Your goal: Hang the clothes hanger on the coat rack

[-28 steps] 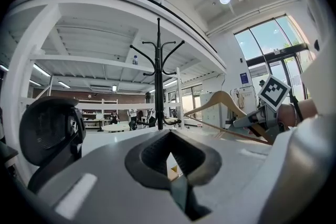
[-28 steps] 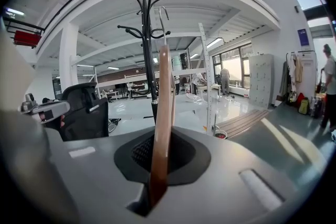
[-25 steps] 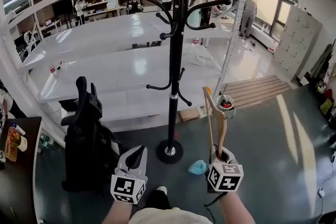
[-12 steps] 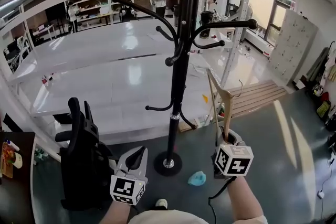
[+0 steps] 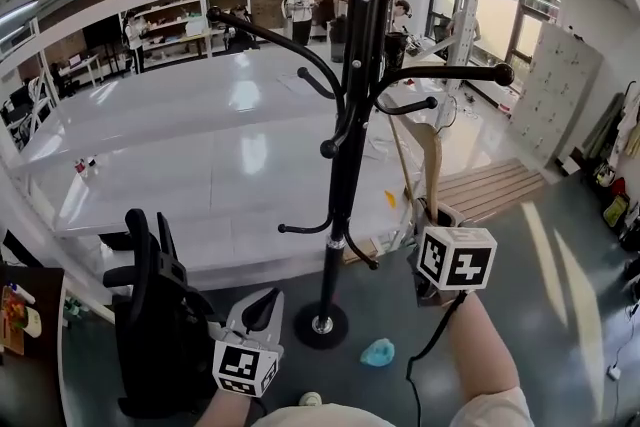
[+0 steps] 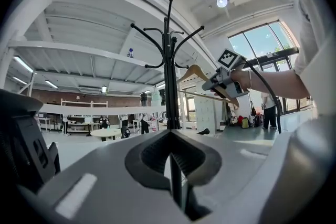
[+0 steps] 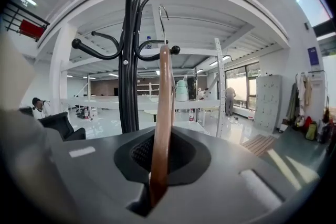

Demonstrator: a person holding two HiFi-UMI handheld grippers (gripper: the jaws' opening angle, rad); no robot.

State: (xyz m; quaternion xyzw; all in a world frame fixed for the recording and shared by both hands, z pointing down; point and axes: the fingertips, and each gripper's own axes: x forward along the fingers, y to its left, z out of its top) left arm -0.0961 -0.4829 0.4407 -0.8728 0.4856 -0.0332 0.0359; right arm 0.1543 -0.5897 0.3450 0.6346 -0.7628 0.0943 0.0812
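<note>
Lift was the change in the head view: your right gripper [image 5: 435, 218] had come up and in toward the rack [image 5: 345, 175] since a second before. Its jaws were clamped on the hanger [image 5: 431, 160], whose top now stood just under the right-hand arms. Your left gripper [image 5: 268, 297] stayed low. In the left gripper view, its jaws sat together with nothing between them, the rack [image 6: 169, 76] stood beyond, and the hanger [image 6: 194, 72] was carried high to the right. In the right gripper view, the jaws pinched the wooden hanger [image 7: 161, 113] edge-on. Its hook [image 7: 164, 16] was beside the rack [image 7: 128, 60] but on no arm yet, so hooking looked next.
</note>
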